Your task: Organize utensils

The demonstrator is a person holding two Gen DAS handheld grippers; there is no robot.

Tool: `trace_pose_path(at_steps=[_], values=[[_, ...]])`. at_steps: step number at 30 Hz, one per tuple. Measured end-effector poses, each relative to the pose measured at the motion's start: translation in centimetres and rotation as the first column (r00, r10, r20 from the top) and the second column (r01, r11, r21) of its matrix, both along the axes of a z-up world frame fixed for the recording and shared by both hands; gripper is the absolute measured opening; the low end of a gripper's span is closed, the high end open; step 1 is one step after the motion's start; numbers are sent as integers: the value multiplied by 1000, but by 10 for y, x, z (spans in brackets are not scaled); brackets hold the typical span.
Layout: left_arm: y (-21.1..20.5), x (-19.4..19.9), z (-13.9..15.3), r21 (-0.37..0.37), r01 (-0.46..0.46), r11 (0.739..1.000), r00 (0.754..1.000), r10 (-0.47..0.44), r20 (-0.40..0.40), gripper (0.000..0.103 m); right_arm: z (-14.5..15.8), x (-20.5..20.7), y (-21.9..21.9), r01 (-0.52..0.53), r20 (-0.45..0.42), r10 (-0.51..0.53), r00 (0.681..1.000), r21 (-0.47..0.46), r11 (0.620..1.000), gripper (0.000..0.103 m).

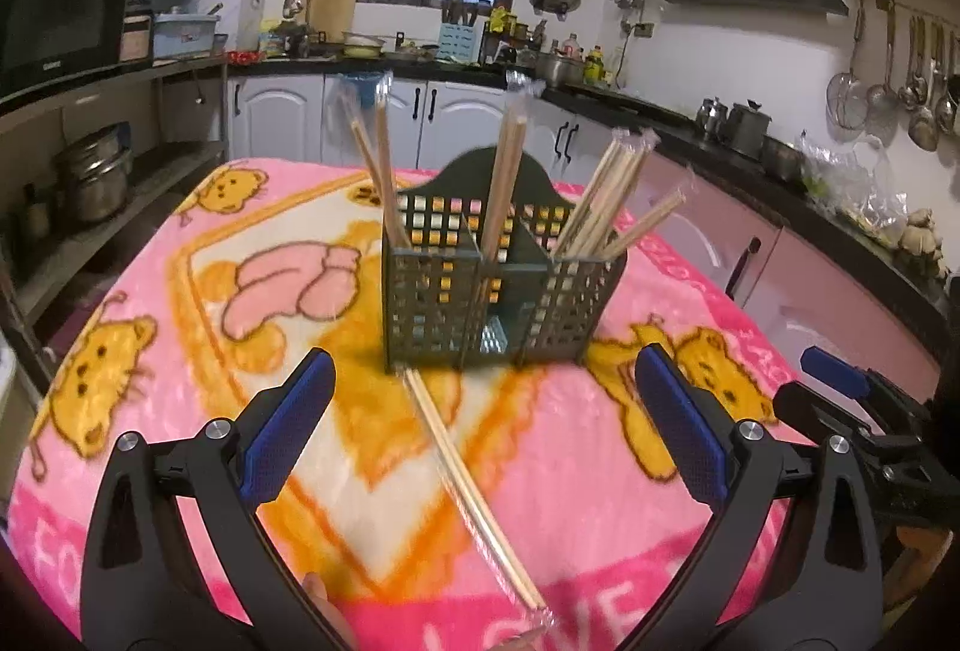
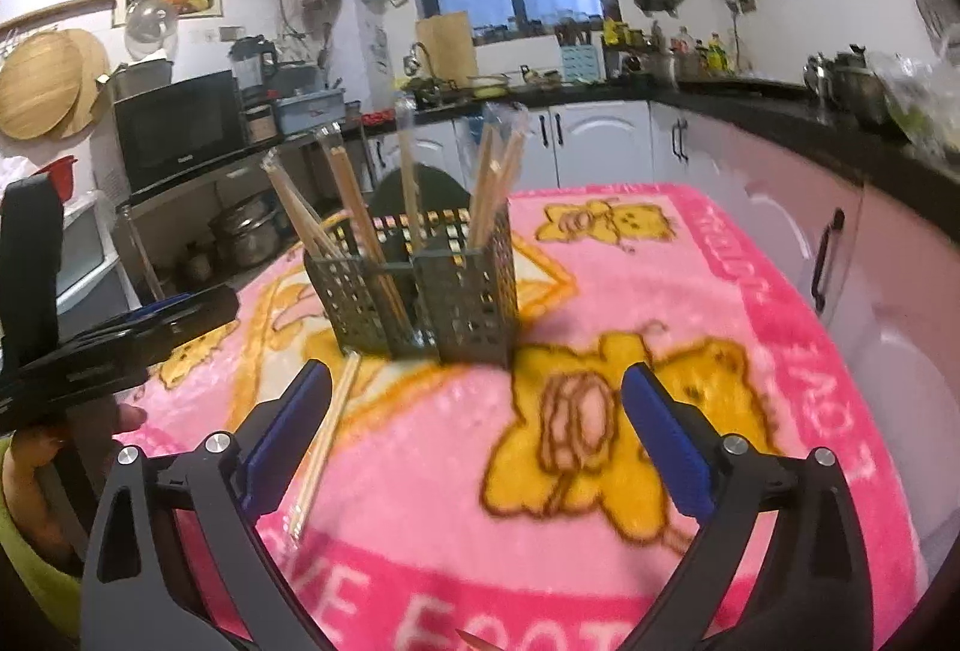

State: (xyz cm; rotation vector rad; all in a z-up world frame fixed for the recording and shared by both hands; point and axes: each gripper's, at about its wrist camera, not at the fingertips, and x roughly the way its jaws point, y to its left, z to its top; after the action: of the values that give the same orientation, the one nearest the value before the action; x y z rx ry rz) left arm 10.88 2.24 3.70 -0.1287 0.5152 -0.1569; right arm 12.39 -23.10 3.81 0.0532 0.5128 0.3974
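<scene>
Blanket (image 1: 570, 441) pink w/ yellow cartoon bears, orange borders, white lettering; basket (image 1: 498, 285) dark green grid; chopsticks (image 1: 474, 477) pale wood, clear wrap; grippers black w/ blue pads (image 1: 288, 423); cabinets (image 1: 276, 117) white.

A utensil caddy (image 1: 501, 285) stands mid-worktop (image 1: 600, 471) on a blanket (image 1: 180, 351). Wrapped chopsticks (image 1: 606, 189) stand upright in its compartments. One wrapped pair (image 1: 468, 471) lies flat on the blanket before the caddy. Kitchen counters (image 1: 750, 147) run behind and to the right.
</scene>
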Motion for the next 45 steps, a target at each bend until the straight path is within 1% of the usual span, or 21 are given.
trace_pose_path(at_steps=[3,6,8,11,13,16,20,25,27,33,38,45], values=[[-1,-5,-11,8,-9,1000,1000,9,-6,92,-7,-4,-2,29,10,-29,1000,-23,999,95],[0,-10,-19,14,-20,1000,1000,20,-1,92,-13,-10,-1,64,44,-62,997,-50,997,96],[2,-15,-24,19,-40,999,999,39,17,92,-16,-14,-2,87,73,-82,994,-64,994,96],[5,-20,-28,14,-60,998,997,59,41,92,-18,-18,-4,103,108,-96,990,-56,993,96],[7,-23,-29,16,-96,995,994,95,54,92,-20,-21,-5,107,129,-99,987,-54,993,96],[6,-28,-30,49,-155,987,985,150,91,92,-21,-25,-4,107,155,-98,983,-49,993,96],[10,-34,-33,10,-142,990,981,139,133,92,-22,-30,-4,106,198,-98,975,-31,994,96],[5,-40,-34,33,-152,988,972,144,186,92,-20,-42,-5,127,296,-117,948,-17,992,96],[4,-42,-34,34,-152,988,969,142,202,92,-20,-45,-5,130,314,-120,942,-11,991,96],[-2,-45,-40,56,-145,988,968,130,214,92,-25,-46,-1,131,335,-120,935,-12,991,96],[0,-46,-41,50,-146,988,966,131,222,92,-29,-47,1,130,333,-117,936,-17,991,96],[1,-44,-41,42,-159,986,967,147,208,92,-31,-46,3,133,323,-121,939,-14,991,96]])
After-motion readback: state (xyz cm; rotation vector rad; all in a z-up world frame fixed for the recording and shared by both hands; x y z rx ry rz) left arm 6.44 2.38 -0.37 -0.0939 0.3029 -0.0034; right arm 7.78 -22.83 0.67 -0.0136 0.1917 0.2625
